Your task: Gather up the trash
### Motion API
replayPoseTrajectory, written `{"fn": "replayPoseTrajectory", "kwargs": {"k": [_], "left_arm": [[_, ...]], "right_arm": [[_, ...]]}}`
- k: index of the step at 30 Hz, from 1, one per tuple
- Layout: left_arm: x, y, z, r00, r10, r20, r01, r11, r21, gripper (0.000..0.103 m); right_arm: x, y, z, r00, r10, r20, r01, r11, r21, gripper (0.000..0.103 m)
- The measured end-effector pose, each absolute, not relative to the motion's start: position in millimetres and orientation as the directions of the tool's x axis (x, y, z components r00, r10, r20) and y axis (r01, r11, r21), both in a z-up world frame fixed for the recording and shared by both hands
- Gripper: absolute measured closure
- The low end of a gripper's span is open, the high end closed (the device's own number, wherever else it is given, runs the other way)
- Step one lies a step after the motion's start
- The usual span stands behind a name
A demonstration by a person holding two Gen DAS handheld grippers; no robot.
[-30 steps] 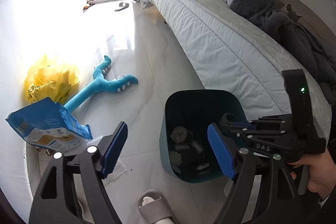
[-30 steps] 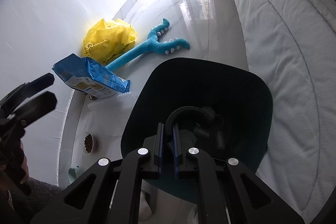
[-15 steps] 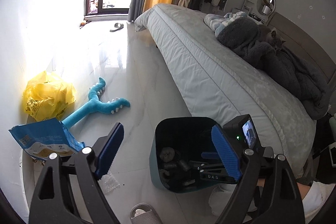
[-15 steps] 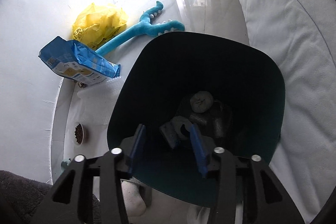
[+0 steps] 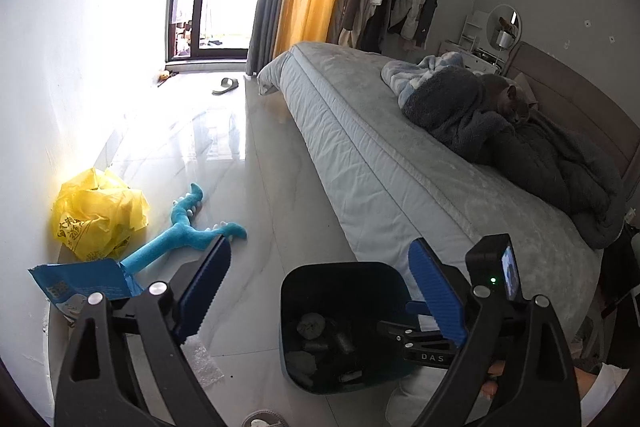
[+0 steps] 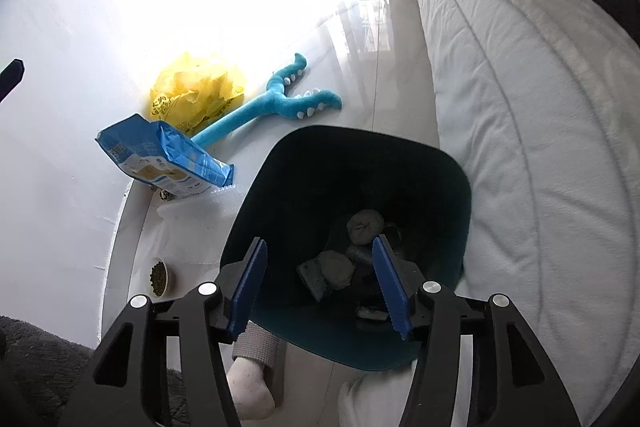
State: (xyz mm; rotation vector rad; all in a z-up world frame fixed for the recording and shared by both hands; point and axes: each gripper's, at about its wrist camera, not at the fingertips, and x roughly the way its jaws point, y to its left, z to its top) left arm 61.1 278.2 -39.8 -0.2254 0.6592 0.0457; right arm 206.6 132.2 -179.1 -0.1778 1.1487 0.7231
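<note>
Right claw (image 6: pixel 320 291) hangs over the bin (image 6: pixel 456 187), jaws opening with nothing between them, the blue pads clear of the trash (image 6: pixel 364 227) lying at the bottom: grey crumpled wads and a few darker scraps. The bin stands on the floor (image 5: pixel 256 187) just beside the bed (image 5: pixel 380 163). Left claw (image 5: pixel 320 287) is higher up and off to the side, jaws opening too and empty, pads spread wide with the bin showing in the gap. The right claw's black body with a small lit screen pokes into the left view next to the bin. Over by the wall lie a yellow bag (image 6: pixel 196 91), a blue toy (image 6: pixel 276 103) and a blue pouch (image 6: pixel 164 159), with bubble wrap (image 6: pixel 188 211) and a small bowl (image 6: pixel 158 277) near the bin. A socked foot in a slipper (image 6: pixel 252 367) stands at the bin's near edge
</note>
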Motion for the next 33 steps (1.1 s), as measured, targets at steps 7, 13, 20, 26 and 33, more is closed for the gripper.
{"fn": "replayPoseTrajectory", "kwargs": {"k": [7,13,20,26,33], "left_arm": [[68.1,244.6,-24.2,0.809,0.056,-0.585,-0.144,0.984,-0.106,0.006],[67.2,213.9,-19.2,0.809,0.093,-0.58,-0.152,0.987,-0.055,0.005],[48.1,181.7,-16.9,0.83,0.089,-0.55,-0.127,0.991,-0.031,0.004],[34.0,163.6,-10.0,0.846,0.111,-0.521,-0.138,0.99,-0.012,0.003],[14.7,132.8,-7.5,0.865,0.085,-0.494,-0.088,0.996,0.017,0.003]], "right_arm": [[203.1,94.9,-130.7,0.331,0.471,-0.818,-0.614,0.765,0.192,0.034],[196.1,46.4,-90.1,0.494,0.435,-0.753,-0.571,0.815,0.096,0.018],[179.8,-19.4,-50.5,0.631,0.378,-0.678,-0.48,0.876,0.043,0.01],[148.9,-65.7,-13.5,0.716,0.327,-0.616,-0.414,0.91,0.002,0.004],[109.2,-120.6,16.9,0.786,0.276,-0.554,-0.358,0.933,-0.042,0.004]]}}
